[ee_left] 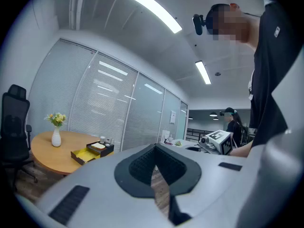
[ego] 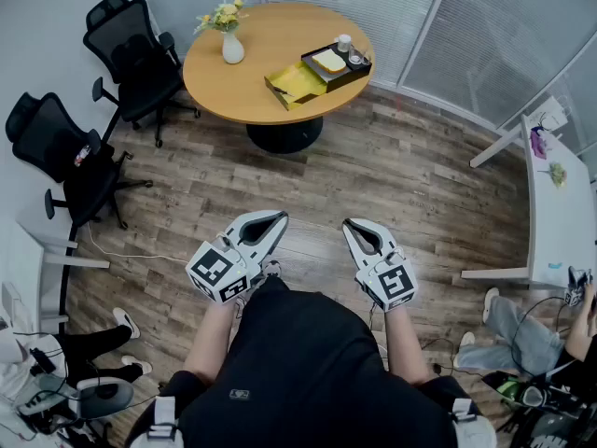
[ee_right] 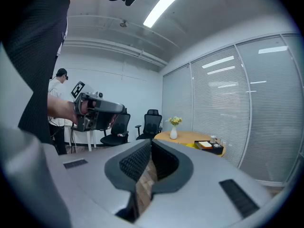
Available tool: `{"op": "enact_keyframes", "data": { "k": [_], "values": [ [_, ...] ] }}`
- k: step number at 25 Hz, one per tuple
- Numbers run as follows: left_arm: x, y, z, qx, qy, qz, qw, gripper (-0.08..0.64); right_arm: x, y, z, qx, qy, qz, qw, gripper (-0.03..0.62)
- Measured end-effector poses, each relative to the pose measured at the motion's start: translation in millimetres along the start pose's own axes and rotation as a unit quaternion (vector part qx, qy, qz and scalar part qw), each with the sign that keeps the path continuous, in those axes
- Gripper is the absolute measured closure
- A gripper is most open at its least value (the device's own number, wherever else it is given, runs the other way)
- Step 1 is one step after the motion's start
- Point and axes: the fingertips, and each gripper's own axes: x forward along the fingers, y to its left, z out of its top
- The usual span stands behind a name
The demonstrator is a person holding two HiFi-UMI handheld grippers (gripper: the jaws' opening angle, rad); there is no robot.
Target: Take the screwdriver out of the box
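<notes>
Wood-plank floor (ego: 401,185) fills most of the head view, with a round counter (ego: 261,54) at the far side and two office chairs (ego: 126,49) to its left. On the counter stand a vase (ego: 232,47) of flowers at the left and, near the right edge, an open yellow box (ego: 298,84) just beside a black tray (ego: 336,63). The screwdriver can't be made out at this range; presumably it lies inside the box. The left claw (ego: 280,218) and right claw (ego: 349,224) are held close to the person's body, well apart from the counter.

From the left gripper view, the left claw's jaws are clenched tip to tip with nothing between them, only floor showing through the slot. The box sits far off to the left on the counter.

From the right gripper view, the right claw is likewise clenched and empty, with the counter and vase far ahead.

By my judgement a screwdriver is light and stiff. Its smooth shaft could slip or roll, so the thicker handle near its middle is the better place to pinch. The open box is likely light as well and may need steadying with the other claw.
</notes>
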Motion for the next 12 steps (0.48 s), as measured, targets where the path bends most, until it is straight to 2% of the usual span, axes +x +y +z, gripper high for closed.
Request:
{"op": "enact_keyframes", "data": {
  "k": [4, 12],
  "values": [
    [-4.0, 5.2, -9.2, -0.003, 0.009, 0.002, 1.0, 0.555, 6.3, 4.2, -4.7, -0.023, 0.01, -0.004, 1.0, 0.581],
    [-9.7, 38.1, -11.3, -0.013, 0.009, 0.001, 0.9999, 0.555, 32.6, -1.7, -8.9, -0.023, 0.021, -0.004, 1.0, 0.581]
  ]
}}
